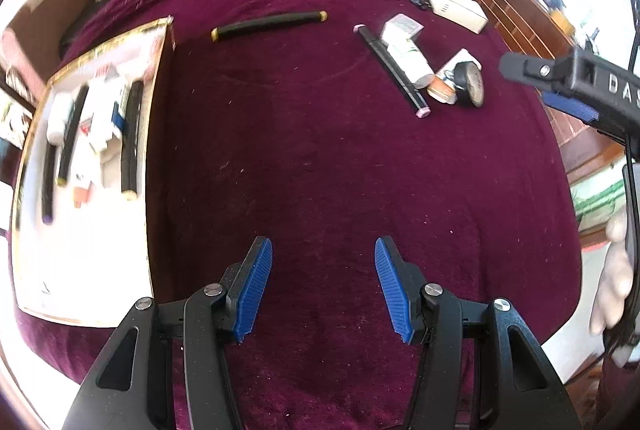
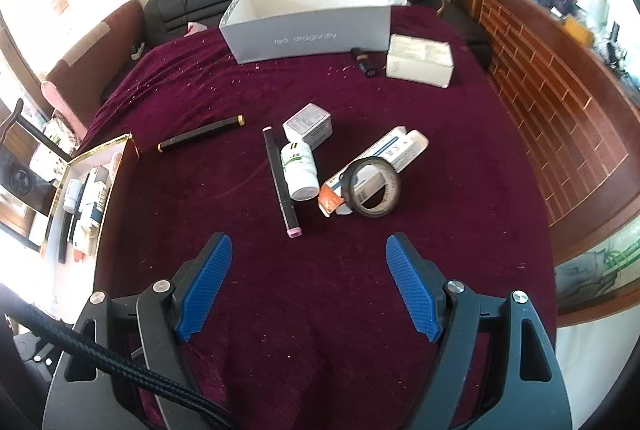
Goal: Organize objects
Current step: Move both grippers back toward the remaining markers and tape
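Both claws empty over the maroon cloth (image 2: 320, 290); left gripper (image 1: 323, 284) has its jaws partly apart with nothing between them, right gripper (image 2: 308, 284) stands wider, also holding nothing.

Sorting looks partway done; the gold-edged tray (image 1: 158, 78) at left of the left-wrist frame already holds several black markers and small white packs laid roughly lengthwise, probably so they fit side by side.

Loose items left sit centre-frame in the right-wrist view: pink-capped marker (image 2: 280, 182) lying near-vertical, touching the white pill bottle (image 2: 301, 170); small grey box (image 2: 308, 124) just above the bottle; long medicine carton (image 2: 386, 154) lying diagonally with the black tape roll (image 2: 374, 187) leaning on it; gold-capped marker (image 2: 202, 133) alone toward the left, between the pile and the tray.

White open box (image 2: 308, 26) and a small white carton (image 2: 420, 60) stand at the top of the frame, far edge of the cloth; whether the box is a second destination I cannot tell.

Right claw faces the pile, pink marker nearest its gap, so that looks the likely next pick; the wide spread suits coming down over the pile.
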{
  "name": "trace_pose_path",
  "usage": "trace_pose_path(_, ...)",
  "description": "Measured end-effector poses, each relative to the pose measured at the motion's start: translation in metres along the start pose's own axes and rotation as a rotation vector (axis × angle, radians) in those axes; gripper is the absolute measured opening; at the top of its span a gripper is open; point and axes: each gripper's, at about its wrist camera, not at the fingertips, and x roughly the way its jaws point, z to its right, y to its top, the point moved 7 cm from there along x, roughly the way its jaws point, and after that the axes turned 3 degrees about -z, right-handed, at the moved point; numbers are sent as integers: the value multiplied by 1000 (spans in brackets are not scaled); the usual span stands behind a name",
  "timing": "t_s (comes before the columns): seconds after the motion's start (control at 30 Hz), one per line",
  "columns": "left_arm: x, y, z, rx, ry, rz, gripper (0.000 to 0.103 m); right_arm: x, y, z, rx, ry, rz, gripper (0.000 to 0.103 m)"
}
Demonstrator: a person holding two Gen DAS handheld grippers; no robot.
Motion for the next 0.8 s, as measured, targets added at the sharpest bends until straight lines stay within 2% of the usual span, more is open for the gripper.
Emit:
trace_pose_path(0.1,3,1,-10,-38,-27,-1,48,5,21,12,42,-1,-12,80)
trace_pose_path(0.17,4,2,-14,-52,-46,-3,48,11,42,21,90,30,-32,80)
trace_pose_path(0.27,5,0,-17,-67,-74,-1,48,28,65,21,101,40,-62,80)
trace_pose_path(0.47,5,-2,-31,-111,-118,11,48,83,73,-7,67,93,-202,80)
trace_pose_path(0.67,2,0,-50,-157,-124,26,48,114,56,-44,99,301,-333,80)
trace_pose_path(0.73,2,1,-51,-163,-132,30,48,122,58,-47,63,226,-325,80)
trace_pose_path(0.8,1,5,-53,-162,-141,38,48,128,62,-50,41,199,-314,83)
